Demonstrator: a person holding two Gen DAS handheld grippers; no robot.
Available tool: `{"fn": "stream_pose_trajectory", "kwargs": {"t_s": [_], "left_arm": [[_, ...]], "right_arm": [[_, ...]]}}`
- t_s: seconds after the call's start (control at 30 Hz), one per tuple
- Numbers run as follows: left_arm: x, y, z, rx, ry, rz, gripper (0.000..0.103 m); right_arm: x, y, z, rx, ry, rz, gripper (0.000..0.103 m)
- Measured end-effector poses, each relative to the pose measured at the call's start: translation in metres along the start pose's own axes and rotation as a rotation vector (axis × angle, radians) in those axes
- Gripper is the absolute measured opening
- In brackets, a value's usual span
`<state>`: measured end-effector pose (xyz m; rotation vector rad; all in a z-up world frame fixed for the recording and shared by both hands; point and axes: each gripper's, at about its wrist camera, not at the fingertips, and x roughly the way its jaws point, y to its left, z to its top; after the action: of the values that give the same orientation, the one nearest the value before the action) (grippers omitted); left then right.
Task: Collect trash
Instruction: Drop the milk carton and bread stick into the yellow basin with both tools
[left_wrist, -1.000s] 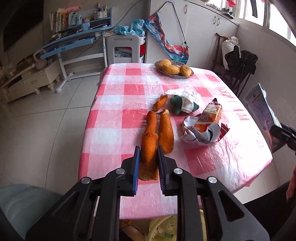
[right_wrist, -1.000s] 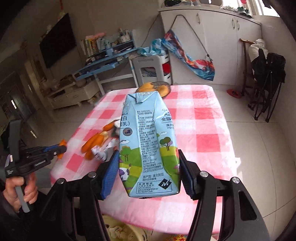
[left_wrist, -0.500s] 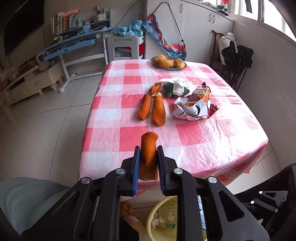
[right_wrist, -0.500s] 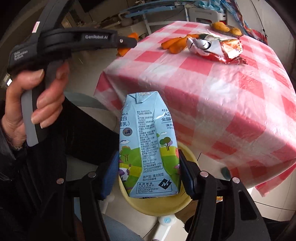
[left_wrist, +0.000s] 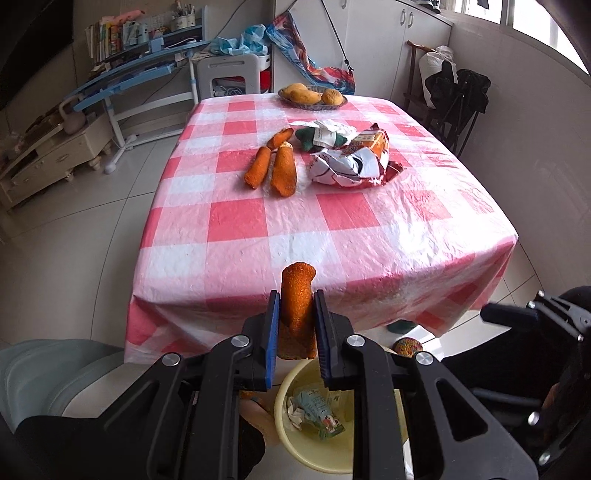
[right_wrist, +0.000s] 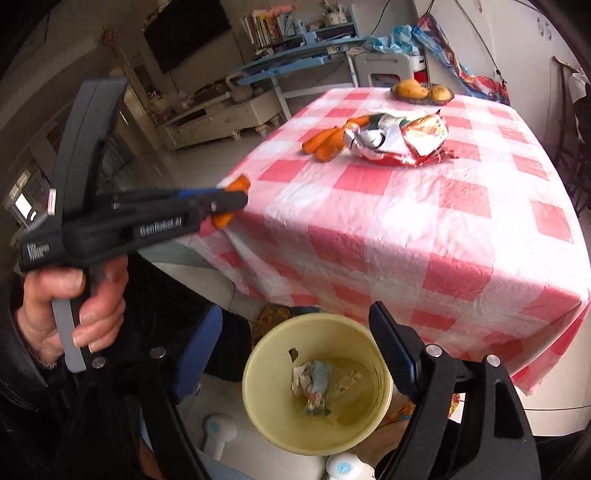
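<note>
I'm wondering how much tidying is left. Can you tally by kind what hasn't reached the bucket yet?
Orange sticks: 4, with 3 on the table at and, and 1 held in the left gripper
Crumpled snack bag: 1
Green-and-white wrapper: 1
Total: 6

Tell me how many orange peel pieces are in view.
4. One peel is in the left tool. Three lie on the table: a long peel, a wide peel beside it, and a small peel behind. The wrapper may hide more.
</note>
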<state>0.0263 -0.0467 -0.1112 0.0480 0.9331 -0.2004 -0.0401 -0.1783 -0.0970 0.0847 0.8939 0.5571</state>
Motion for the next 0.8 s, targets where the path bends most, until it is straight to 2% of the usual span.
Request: {"fn": "stream_pose_trajectory", "kwargs": {"t_s": [0.17, 0.27, 0.37, 0.47, 0.63, 0.77, 0.8], "left_arm": [[0.008, -0.018, -0.019, 0.043, 0.084, -0.054, 0.017], [0.022, -0.034, -0.037, 0.104, 0.197, -0.115, 0.018], [0.027, -0.046, -0.049, 0.165, 0.235, -0.1, 0.021], [0.023, -0.043, -0.048, 0.15, 0.218, -0.094, 0.031], [0.011, -0.024, -0.036, 0.072, 0.167, -0.094, 0.032], [-0.002, -0.012, -0.024, 0.017, 0.072, -0.051, 0.033], [-0.005, -0.007, -0.018, -0.005, 0.042, -0.033, 0.035]], "right_arm": [[-0.016, -0.006, 0.003, 0.057, -0.113, -0.005, 0.081], [-0.02, -0.009, 0.006, 0.089, -0.156, -0.014, 0.082], [-0.019, -0.014, 0.009, 0.118, -0.166, -0.013, 0.083], [-0.024, -0.016, 0.008, 0.132, -0.175, -0.016, 0.083], [-0.028, -0.019, 0.007, 0.143, -0.182, -0.017, 0.084], [-0.027, -0.021, 0.007, 0.157, -0.182, -0.006, 0.084], [-0.027, -0.023, 0.008, 0.169, -0.183, 0.004, 0.085]]}}
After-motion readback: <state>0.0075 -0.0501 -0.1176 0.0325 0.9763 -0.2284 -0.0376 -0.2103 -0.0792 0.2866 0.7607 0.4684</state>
